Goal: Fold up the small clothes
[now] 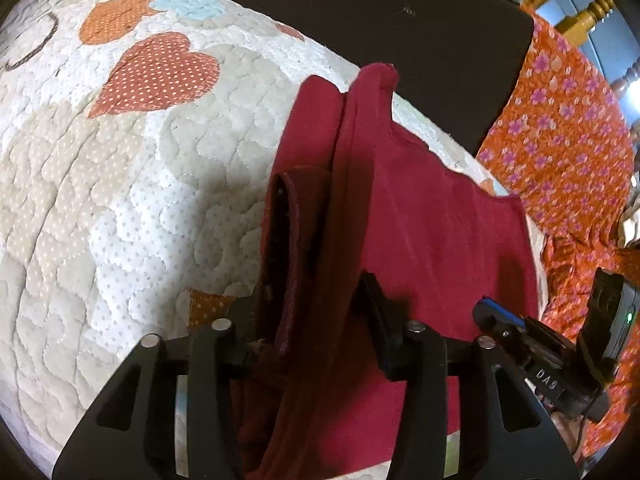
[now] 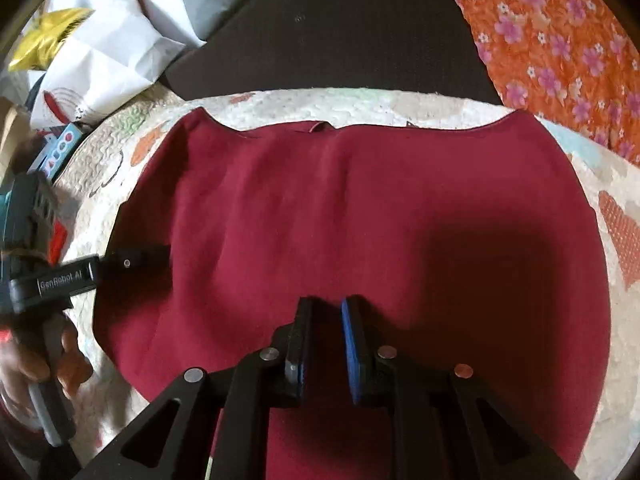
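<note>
in the left wrist view the left gripper [image 1: 320, 280] pinched a lifted fold of the maroon garment [image 1: 432, 216] above the quilt [image 1: 120, 184], while in the right wrist view the right gripper [image 2: 325, 344] hovered over that garment [image 2: 320, 208], spread flat on the quilt [image 2: 616, 320], its pads [image 2: 352, 344] slightly parted and gripping nothing.

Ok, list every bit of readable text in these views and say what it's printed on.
"GenRobot.AI" on the left hand-held gripper, on its black body, in the right wrist view.
"DAS" on the right hand-held gripper, on its black block, in the left wrist view.
Letters on the blue box at the quilt edge: too blurred to read.
</note>
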